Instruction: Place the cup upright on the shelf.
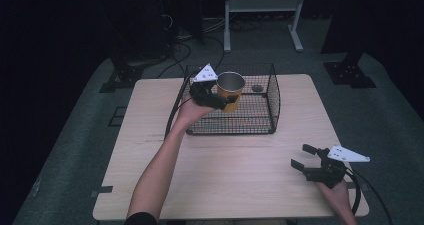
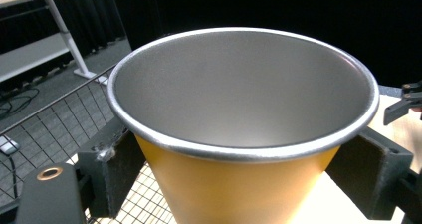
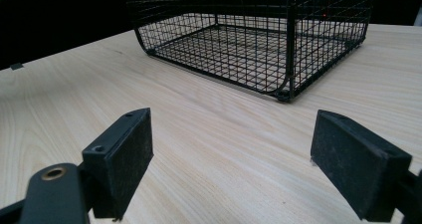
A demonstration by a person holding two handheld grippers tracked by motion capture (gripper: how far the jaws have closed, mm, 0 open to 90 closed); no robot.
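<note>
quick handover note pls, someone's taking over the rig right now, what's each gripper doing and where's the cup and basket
Left gripper: shut on the yellow cup, jaws on either side of its body, cup upright and empty, held over the wire basket.
Right gripper: open, holding nothing, low over the table near its right front corner.
Basket: at the back middle of the table; a small dark round thing lies near its back right corner.
Done: cup is gripped and off the table.
Left: probably set the cup down in the basket and release; I can't tell whether it is going in or coming out.
</note>
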